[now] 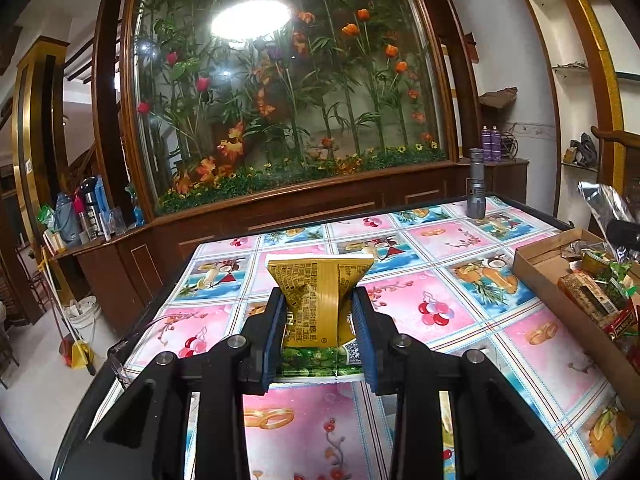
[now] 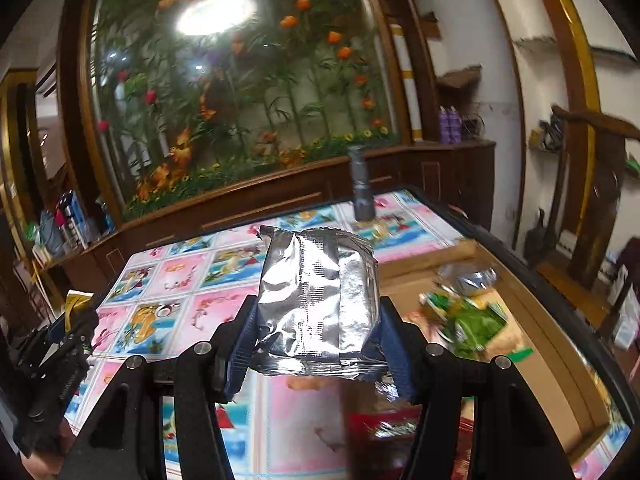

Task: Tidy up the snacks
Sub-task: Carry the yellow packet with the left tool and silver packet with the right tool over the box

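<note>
Mid-sorting: left gripper (image 1: pixel 320 312) pinching yellow snack packet (image 1: pixel 318 296), right gripper (image 2: pixel 316 340) clamping silver foil packet (image 2: pixel 318 300). Next, probably setting both into cardboard box (image 1: pixel 536 264) at three o'clock.

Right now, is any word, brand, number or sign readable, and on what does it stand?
None can be quoted.
Yellow packet in the left gripper: dense print and a QR code, too small.
Silver packet in the right gripper: no print visible.
Packets in the cardboard box: print blurred.

Probably a home living room; glass flower display (image 1: pixel 288 92); patterned tablecloth (image 1: pixel 440 300); wall shelves (image 1: pixel 572 68).
</note>
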Demonstrator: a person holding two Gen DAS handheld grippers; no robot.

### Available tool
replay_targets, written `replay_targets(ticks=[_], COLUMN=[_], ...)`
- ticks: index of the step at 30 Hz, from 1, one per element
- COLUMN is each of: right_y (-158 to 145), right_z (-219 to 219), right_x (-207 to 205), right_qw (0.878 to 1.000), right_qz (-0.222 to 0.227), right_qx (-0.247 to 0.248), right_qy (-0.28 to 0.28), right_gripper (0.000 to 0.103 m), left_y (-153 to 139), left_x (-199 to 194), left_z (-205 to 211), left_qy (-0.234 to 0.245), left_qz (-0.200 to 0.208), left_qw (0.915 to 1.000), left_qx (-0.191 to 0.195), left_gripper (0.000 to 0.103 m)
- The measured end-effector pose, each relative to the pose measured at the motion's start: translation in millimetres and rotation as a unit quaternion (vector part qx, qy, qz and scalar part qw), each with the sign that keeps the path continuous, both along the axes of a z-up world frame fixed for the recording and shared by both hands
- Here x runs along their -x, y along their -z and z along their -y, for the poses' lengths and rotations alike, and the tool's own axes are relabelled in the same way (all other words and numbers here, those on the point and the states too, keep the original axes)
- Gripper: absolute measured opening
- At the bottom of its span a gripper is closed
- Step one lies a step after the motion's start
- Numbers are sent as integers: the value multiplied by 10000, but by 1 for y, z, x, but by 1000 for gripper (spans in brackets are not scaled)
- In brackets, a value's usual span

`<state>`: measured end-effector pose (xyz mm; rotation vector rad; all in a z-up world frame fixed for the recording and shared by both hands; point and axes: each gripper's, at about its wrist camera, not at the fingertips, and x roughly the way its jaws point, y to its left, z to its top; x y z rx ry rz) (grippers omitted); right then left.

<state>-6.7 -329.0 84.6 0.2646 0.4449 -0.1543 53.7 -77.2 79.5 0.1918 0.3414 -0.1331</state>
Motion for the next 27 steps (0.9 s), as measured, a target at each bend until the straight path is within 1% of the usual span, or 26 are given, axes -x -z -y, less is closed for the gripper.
replay_targets(ticks=[2,5,8,17,22,27], right_y=[3,6,7,6,6,7], right_z=[7,17,27,45,56,69], right_x=[3,7,11,22,25,33], right_qw=[9999,9999,9997,9992,9990,9983], right_qz=[-46,-61,-39,68,105,134], right_qx=[-111,-143,-222,-386,-434,-537], right_qy=[-16,17,31,59,90,188], right_gripper=[62,62,62,62,62,62], left_y=[0,1,4,10,11,13], left_x=[2,1,0,13,16,22], left_z=[1,-2,-2,3,8,19], left_qy=[-70,-145,-192,-395,-363,-296], left_qz=[18,-167,-324,-383,-406,-379], left_qw=[10000,9996,9989,9983,9984,9988], left_qx=[-14,188,266,173,129,-4], left_gripper=[32,32,32,32,32,32])
